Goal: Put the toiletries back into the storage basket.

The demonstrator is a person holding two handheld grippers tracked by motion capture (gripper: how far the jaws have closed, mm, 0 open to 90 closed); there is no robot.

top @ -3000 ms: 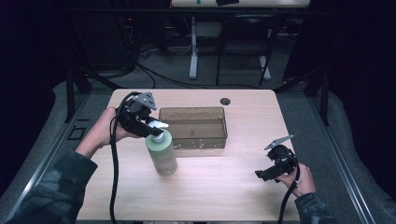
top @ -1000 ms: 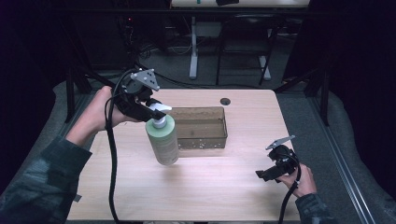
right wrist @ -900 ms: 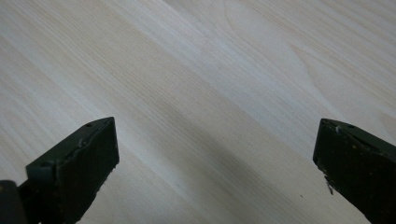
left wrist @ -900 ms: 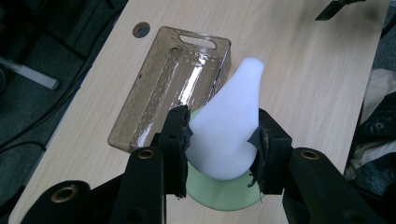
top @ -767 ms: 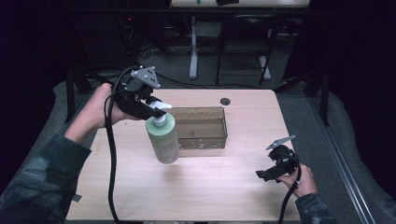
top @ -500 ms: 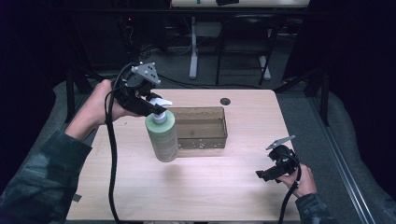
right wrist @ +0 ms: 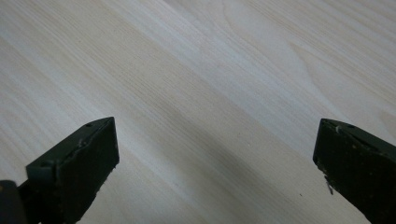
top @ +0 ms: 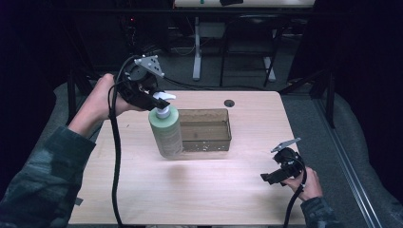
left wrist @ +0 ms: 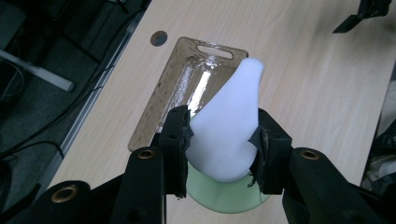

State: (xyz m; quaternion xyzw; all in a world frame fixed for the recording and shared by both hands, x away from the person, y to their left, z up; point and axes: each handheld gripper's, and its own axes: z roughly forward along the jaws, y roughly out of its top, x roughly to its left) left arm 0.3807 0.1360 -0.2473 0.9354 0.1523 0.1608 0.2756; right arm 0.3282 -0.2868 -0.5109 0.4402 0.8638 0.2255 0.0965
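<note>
Between the jaws of my left tongs [left wrist: 219, 149] sits the white pump head [left wrist: 229, 130] of a soap bottle [top: 166, 130], and the jaws press on it from both sides. The head is smooth, matte white plastic, broad where I hold it and tapering to a rounded spout that points away from my tongs. Under it in the left gripper view shows the pale green shoulder of the bottle, a round disc of soft mint colour. In the high view the bottle hangs below my left tongs [top: 152, 95], a plump pale green cylinder with a short white neck, tilted a little, its lower end close over the worktop [top: 199, 190]. Whether its base touches the wood I cannot tell.

Just past the bottle, on the far side from my left hand [top: 102, 97], lies a clear, brown-tinted plastic tray [top: 206, 130], long, with a slot handle at its far end. The bottle overlaps its near corner in the high view. Beyond the tray a small round hole [top: 229, 102] marks the pale wood.

My right tongs [top: 273, 175] rest low near the worktop's edge, well apart from the bottle, jaws spread wide with bare wood between them.
</note>
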